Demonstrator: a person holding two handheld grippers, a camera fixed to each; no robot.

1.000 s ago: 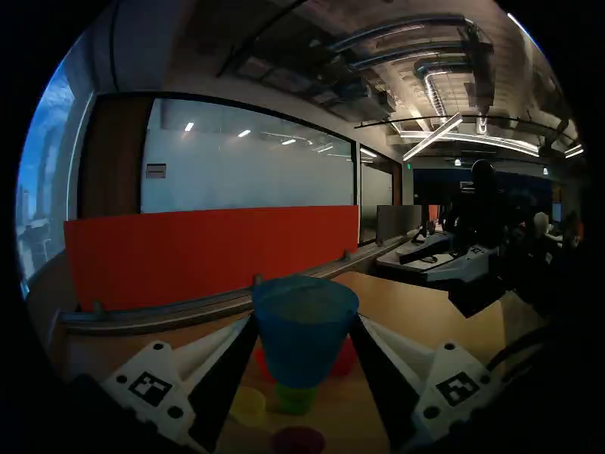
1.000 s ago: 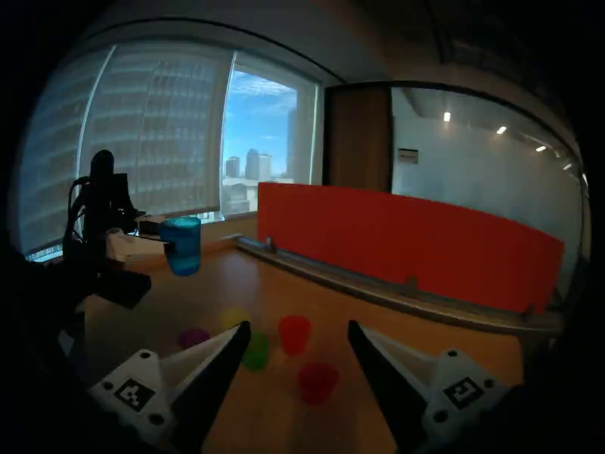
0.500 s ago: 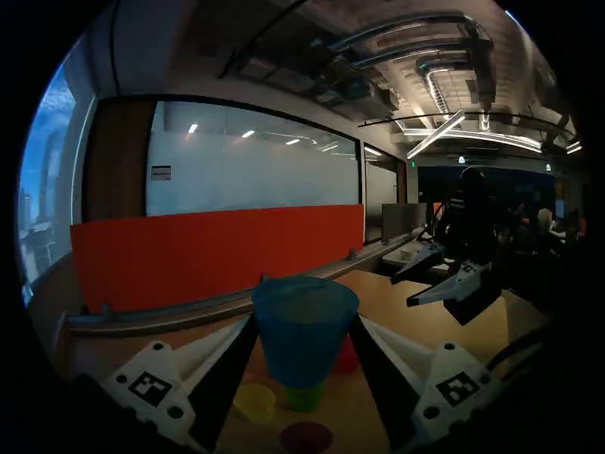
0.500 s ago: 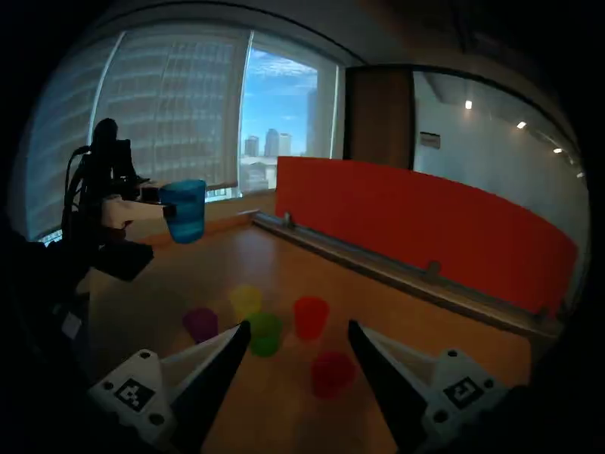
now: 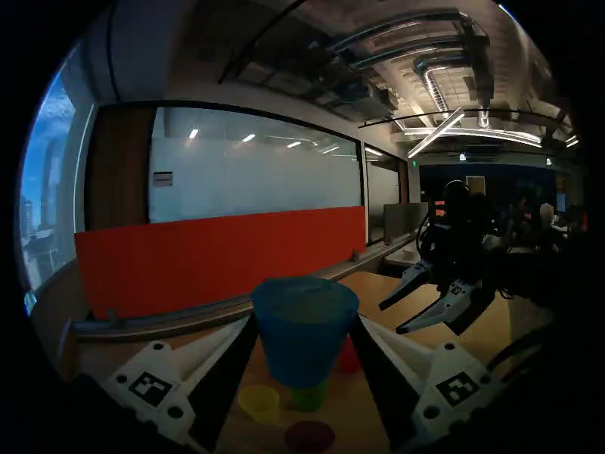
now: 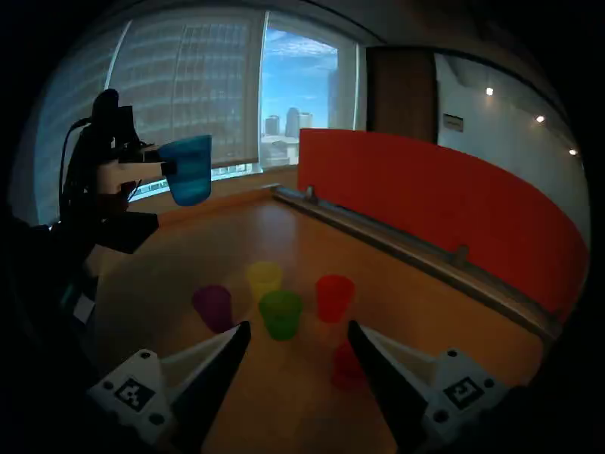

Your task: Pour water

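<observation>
A blue cup (image 5: pixel 305 337) sits between the fingers of my left gripper (image 5: pixel 302 321), which is shut on it. In the right gripper view the blue cup (image 6: pixel 187 169) hangs high over the table's left side, tipped slightly, held by the left gripper (image 6: pixel 155 168). Under it on the wooden table (image 6: pixel 227 242) stand a purple cup (image 6: pixel 214 306), a yellow cup (image 6: pixel 264 278), a green cup (image 6: pixel 280 314), an orange-red cup (image 6: pixel 333 296) and a darker red cup (image 6: pixel 348 367). My right gripper (image 6: pixel 299 340) is open above these cups, holding nothing; the right gripper (image 5: pixel 392 318) points down and left.
A red partition (image 6: pixel 446 197) with a metal rail (image 6: pixel 401 246) runs along the table's far edge. Windows (image 6: pixel 189 98) stand behind the left gripper. Beneath the blue cup lie the yellow cup (image 5: pixel 259 401), green cup (image 5: pixel 308 395), purple cup (image 5: pixel 308 436) and red cup (image 5: pixel 349 356).
The right gripper has come closer to the cups and tilted down towards them. The left gripper keeps the blue cup raised; it now appears higher in the right gripper view.
</observation>
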